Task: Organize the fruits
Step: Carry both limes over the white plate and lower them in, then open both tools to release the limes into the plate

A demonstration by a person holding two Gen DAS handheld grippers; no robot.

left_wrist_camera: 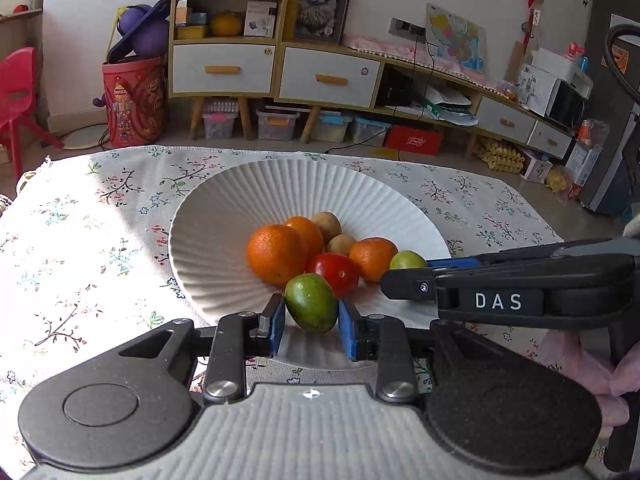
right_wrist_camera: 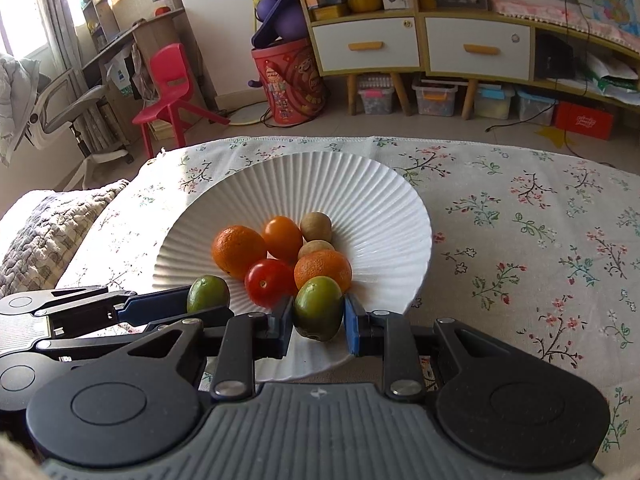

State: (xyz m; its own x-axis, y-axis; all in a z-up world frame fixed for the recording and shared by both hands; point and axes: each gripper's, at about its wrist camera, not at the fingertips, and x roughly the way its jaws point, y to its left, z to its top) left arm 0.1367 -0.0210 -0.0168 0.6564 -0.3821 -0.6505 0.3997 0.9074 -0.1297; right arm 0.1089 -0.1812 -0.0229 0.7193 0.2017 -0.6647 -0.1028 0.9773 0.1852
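Both grippers clamp a green fruit apiece over the plate's (left_wrist_camera: 224, 200) near rim, left gripper (left_wrist_camera: 311, 316) pinching one (left_wrist_camera: 311, 302) at six o'clock, right gripper (right_wrist_camera: 318, 322) squeezing another (right_wrist_camera: 319, 308) beside the piled oranges (right_wrist_camera: 239, 250), presumably for gathering everything together.

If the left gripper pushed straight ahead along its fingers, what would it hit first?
Probably the red tomato just beyond the green fruit that the left gripper holds over the white ribbed plate; depth is uncertain.
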